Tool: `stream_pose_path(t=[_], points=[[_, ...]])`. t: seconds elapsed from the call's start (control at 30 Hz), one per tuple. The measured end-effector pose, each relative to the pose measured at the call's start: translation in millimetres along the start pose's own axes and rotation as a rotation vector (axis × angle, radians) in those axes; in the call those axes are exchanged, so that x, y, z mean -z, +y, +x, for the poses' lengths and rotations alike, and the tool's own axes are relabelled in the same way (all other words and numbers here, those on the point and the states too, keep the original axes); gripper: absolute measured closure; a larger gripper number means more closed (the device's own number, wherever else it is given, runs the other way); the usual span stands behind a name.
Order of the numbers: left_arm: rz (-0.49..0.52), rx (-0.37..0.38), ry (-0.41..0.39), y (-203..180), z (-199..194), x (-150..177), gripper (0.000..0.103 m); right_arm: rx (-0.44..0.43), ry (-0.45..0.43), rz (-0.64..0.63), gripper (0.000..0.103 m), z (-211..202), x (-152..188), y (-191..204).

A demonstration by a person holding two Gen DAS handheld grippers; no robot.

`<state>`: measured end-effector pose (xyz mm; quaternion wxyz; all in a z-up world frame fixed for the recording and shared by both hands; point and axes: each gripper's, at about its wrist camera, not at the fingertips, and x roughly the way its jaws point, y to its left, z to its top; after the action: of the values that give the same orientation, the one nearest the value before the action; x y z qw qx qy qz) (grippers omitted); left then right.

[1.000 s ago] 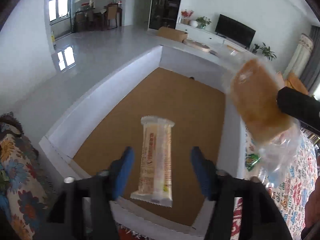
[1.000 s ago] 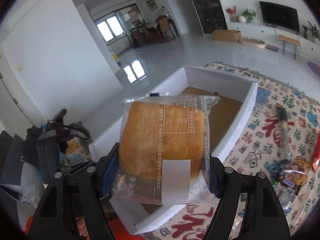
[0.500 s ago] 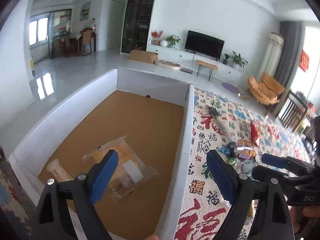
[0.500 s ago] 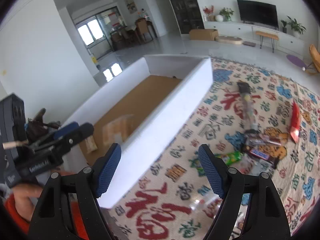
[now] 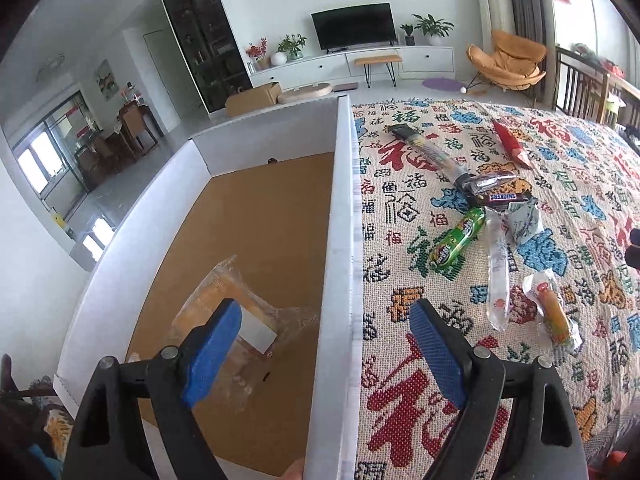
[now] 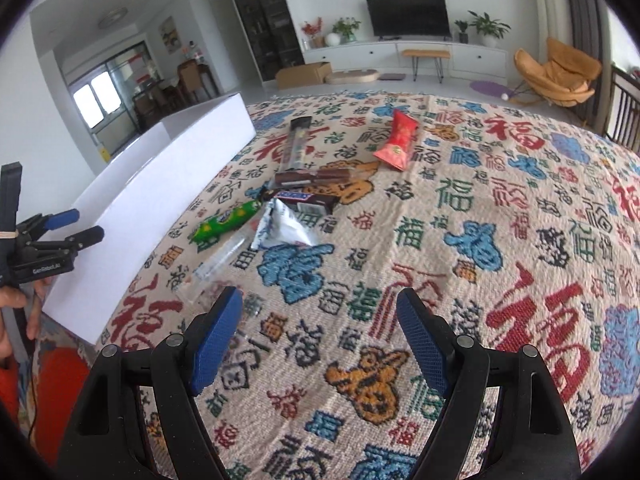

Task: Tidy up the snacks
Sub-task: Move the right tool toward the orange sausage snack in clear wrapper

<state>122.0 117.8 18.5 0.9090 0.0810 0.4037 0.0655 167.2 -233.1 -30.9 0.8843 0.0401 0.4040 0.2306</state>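
Your left gripper (image 5: 326, 350) spread wide, holding nothing, straddling right wall of white box (image 5: 340, 216). Wrapped cake (image 5: 244, 316) lies on box floor near its near end, behind your left finger. Your right gripper (image 6: 318, 338) also released, empty, above patterned cloth (image 6: 500, 240). Snack pile, green pack (image 6: 228, 222) included, sits ahead-left of its jaws, beside box's outer wall.

White cardboard box (image 5: 340, 240) left of my patterned woven cloth (image 5: 560, 184); clear-wrapped cake (image 5: 224, 300) inside box, near end; green candy tube (image 5: 456, 240), brown chocolate bar (image 5: 506, 199), red packet (image 6: 396, 142) on cloth right of box
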Motion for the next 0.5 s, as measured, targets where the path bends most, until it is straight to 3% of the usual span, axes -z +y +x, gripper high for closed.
stream_pose_path(t=[0.2, 0.33, 0.43, 0.5], points=[[-0.166, 0.070, -0.018, 29, -10, 7, 0.016, 0.049, -0.001, 0.000, 0.021, -8, 16, -12], [-0.328, 0.013, -0.119, 41, -42, 19, 0.012, 0.053, 0.014, 0.009, 0.021, -10, 25, -12], [-0.344, 0.018, -0.196, 28, -75, 30, 0.004, 0.069, 0.038, 0.002, 0.021, -5, 35, -12], [-0.319, 0.063, -0.233, 9, -94, 38, 0.000, 0.082, 0.053, 0.005, 0.021, -1, 41, -14]])
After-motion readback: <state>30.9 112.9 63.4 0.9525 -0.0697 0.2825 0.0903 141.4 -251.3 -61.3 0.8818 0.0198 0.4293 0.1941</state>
